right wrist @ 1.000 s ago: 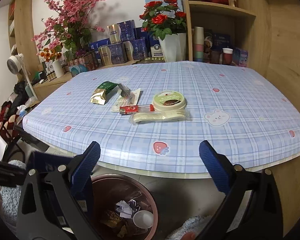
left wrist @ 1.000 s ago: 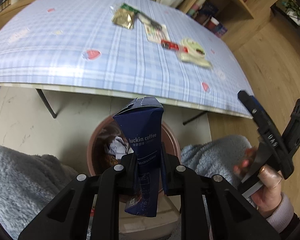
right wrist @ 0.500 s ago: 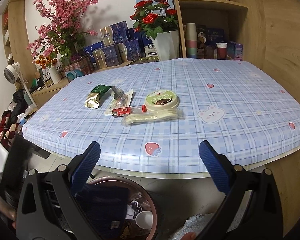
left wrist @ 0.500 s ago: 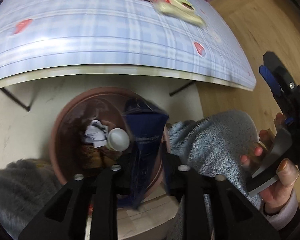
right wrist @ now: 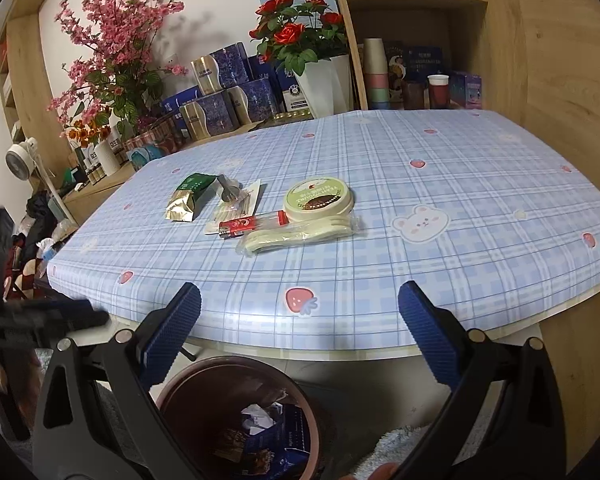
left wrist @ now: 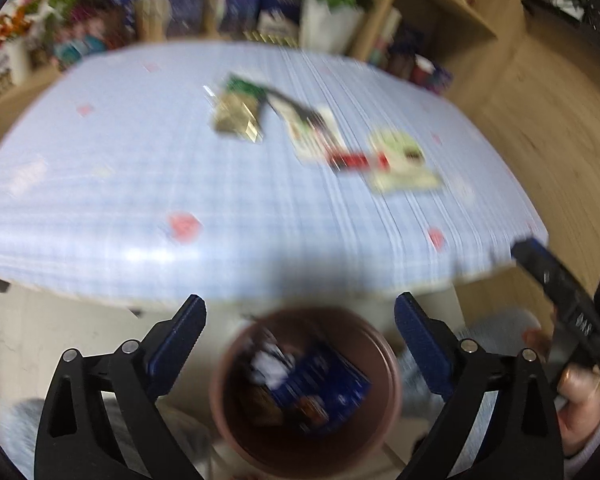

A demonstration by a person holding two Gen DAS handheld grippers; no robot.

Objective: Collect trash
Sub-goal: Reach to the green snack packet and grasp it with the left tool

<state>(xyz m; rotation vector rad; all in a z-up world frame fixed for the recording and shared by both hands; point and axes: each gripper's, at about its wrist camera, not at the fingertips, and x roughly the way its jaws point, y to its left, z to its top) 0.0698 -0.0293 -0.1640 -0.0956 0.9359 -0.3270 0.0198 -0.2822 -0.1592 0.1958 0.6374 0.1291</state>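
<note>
The dark blue coffee carton (left wrist: 324, 376) now lies inside the round brown plastic bin (left wrist: 384, 364) on the floor below the table edge, on top of crumpled paper — so this drop looks finished. The left gripper (left wrist: 300, 320) hangs over the bin, tilted steeply down, its blue-padded fingers (left wrist: 420, 340) just having been opening and now spread wide with nothing between them; that view is smeared with motion.

The right gripper (right wrist: 300, 308) points forward and somewhat down over the near edge of the blue checked table (right wrist: 460, 200), fingers spread wide and empty too. The hand holding it shows at the right edge of the left view.

Trash left on the table sits together near the middle: a green and gold foil pouch (right wrist: 190, 196), a red wrapper (right wrist: 240, 226), a round pale green lidded tub (right wrist: 319, 199), and a clear bag of pale plastic forks (right wrist: 300, 236) touching the tub's near side.

The next move probably calls for one gripper to reach over the table — the flat fork bag and wrapper need a low, edge-on pinch.
</note>
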